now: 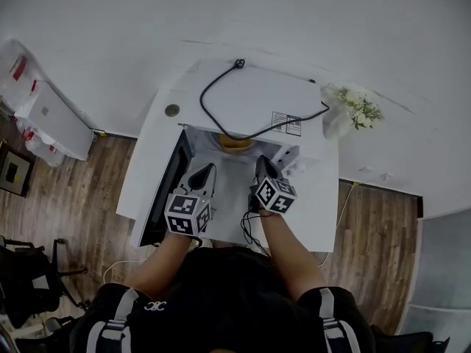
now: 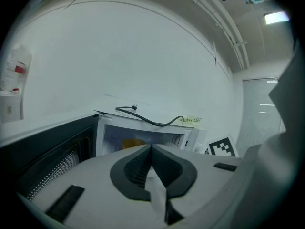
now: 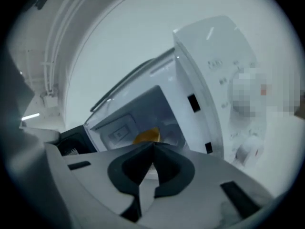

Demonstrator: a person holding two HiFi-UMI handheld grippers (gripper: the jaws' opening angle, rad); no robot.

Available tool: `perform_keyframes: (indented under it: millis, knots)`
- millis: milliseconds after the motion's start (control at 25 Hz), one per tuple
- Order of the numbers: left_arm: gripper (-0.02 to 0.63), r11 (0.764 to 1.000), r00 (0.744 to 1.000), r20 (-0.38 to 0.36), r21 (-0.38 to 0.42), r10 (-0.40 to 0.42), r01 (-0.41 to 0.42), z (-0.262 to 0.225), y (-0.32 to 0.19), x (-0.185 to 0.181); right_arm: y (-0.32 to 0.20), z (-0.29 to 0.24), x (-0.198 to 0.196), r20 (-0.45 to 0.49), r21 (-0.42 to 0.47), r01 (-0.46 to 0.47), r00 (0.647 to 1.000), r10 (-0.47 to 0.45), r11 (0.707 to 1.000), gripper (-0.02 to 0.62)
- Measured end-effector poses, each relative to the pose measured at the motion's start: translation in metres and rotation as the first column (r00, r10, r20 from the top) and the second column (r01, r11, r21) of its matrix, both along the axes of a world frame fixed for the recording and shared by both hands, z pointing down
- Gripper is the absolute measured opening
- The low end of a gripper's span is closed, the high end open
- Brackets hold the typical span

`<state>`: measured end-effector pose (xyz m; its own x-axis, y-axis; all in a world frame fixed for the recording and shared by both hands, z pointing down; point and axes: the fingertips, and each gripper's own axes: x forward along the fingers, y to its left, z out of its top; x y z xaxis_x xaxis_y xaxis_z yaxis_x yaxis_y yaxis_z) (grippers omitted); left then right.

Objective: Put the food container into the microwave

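The white microwave (image 1: 257,105) stands on a white table (image 1: 143,175) with its dark door (image 1: 163,193) swung open to the left. An orange food container (image 1: 235,141) sits inside the cavity, towards the back; it also shows in the left gripper view (image 2: 132,142) and the right gripper view (image 3: 147,136). My left gripper (image 1: 204,173) and right gripper (image 1: 265,168) hover side by side in front of the opening, outside it. Both are shut with nothing between their fingers. Neither touches the container.
A black power cord (image 1: 221,120) lies looped on the microwave's top. The control panel (image 3: 224,80) is at the cavity's right. A small flower bunch (image 1: 360,107) stands at the table's right, a white cabinet (image 1: 51,120) at the far left, a chair (image 1: 29,278) on the wooden floor.
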<state>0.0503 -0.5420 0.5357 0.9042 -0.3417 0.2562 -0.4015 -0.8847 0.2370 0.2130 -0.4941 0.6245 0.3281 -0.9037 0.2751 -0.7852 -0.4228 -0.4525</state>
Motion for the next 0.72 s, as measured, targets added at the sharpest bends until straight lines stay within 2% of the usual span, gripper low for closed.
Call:
perform_keyframes:
  millis: [120, 240, 360, 520, 720]
  knots:
    - [0.003, 1.0, 1.0, -0.002, 0.001, 0.002, -0.002, -0.002, 0.007, 0.012, 0.012, -0.03, -0.012, -0.152, -0.021, 0.101, 0.983, -0.103, 0.995, -0.002]
    - [0.003, 1.0, 1.0, -0.007, 0.01, 0.007, -0.007, -0.006, 0.013, 0.024, 0.024, -0.069, -0.026, -0.338, -0.046, 0.182, 0.922, -0.187, 0.982, -0.002]
    - [0.003, 1.0, 1.0, -0.011, 0.018, 0.008, -0.008, -0.008, 0.019, 0.033, 0.04, -0.101, -0.033, -0.447, -0.041, 0.206, 0.871, -0.203, 0.978, -0.002]
    - [0.003, 0.999, 1.0, -0.015, 0.035, 0.014, -0.014, -0.014, 0.027, 0.041, 0.062, -0.116, -0.031, -0.486, -0.027, 0.179, 0.858, -0.169, 0.984, -0.003]
    - [0.003, 0.999, 1.0, -0.014, 0.045, 0.011, -0.01, -0.015, 0.027, 0.045, 0.071, -0.112, -0.022, -0.454, -0.005, 0.15, 0.88, -0.136, 0.989, -0.003]
